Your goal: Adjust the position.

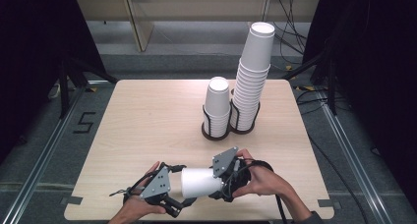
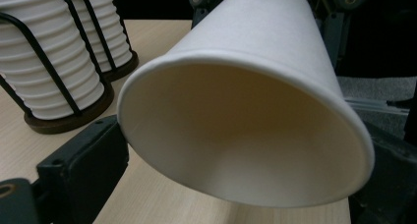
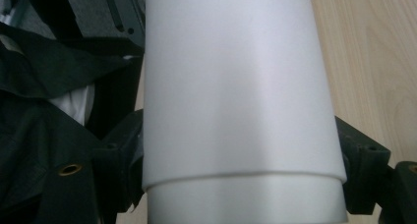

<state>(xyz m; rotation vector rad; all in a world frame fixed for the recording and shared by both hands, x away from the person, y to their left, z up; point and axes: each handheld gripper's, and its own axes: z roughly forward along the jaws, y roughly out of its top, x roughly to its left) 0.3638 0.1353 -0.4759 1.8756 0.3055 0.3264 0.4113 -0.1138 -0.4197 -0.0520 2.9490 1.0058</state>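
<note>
A white paper cup [image 1: 199, 182] lies on its side above the table's front edge, mouth to the left. My right gripper [image 1: 220, 183] is shut on its narrow base end; in the right gripper view the cup wall [image 3: 236, 86] runs up between the two black jaws [image 3: 241, 155]. My left gripper [image 1: 183, 184] is open, its jaws spread wide just outside the cup's rim. In the left gripper view I look into the cup's mouth [image 2: 246, 135], with a jaw on either side of it [image 2: 236, 180].
Two stacks of upside-down white cups stand in black wire holders at the table's back middle: a short stack [image 1: 217, 103] and a tall, slightly leaning stack [image 1: 253, 76] to its right. The wooden table [image 1: 147, 121] ends close behind the hands.
</note>
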